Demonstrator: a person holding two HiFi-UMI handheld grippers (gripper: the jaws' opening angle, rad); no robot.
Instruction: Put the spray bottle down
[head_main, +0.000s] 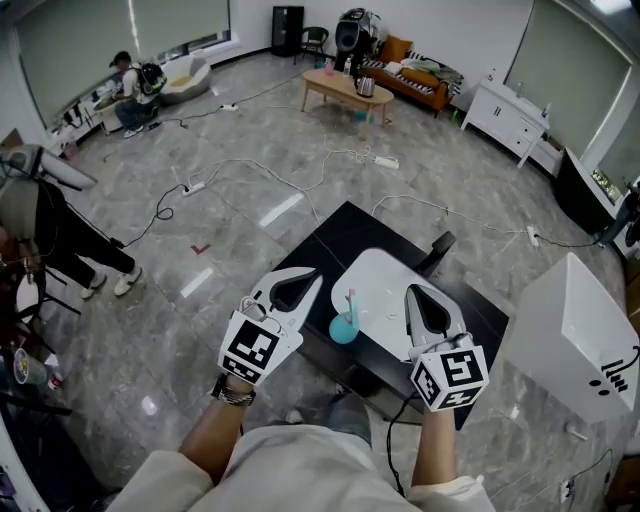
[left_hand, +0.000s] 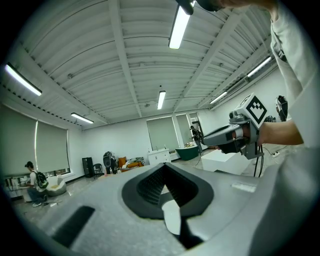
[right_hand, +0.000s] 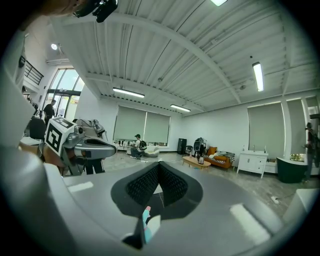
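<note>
A teal spray bottle (head_main: 343, 324) with a pink nozzle stands upright on a white oval board (head_main: 380, 280) atop a black table (head_main: 338, 232). My left gripper (head_main: 297, 287) hovers just left of the bottle, and my right gripper (head_main: 420, 298) hovers to its right. Both are apart from it, shut and holding nothing. In the left gripper view the closed jaws (left_hand: 164, 173) point level into the room, with the right gripper (left_hand: 235, 135) off to the side. In the right gripper view the closed jaws (right_hand: 159, 171) show a sliver of the bottle (right_hand: 146, 220) below them.
A large white box (head_main: 578, 330) stands to the right of the table. Cables (head_main: 250, 165) and power strips lie across the grey floor. A wooden coffee table (head_main: 343, 88) and sofa are far back. A person (head_main: 60, 235) stands at the left, and another sits at the far left.
</note>
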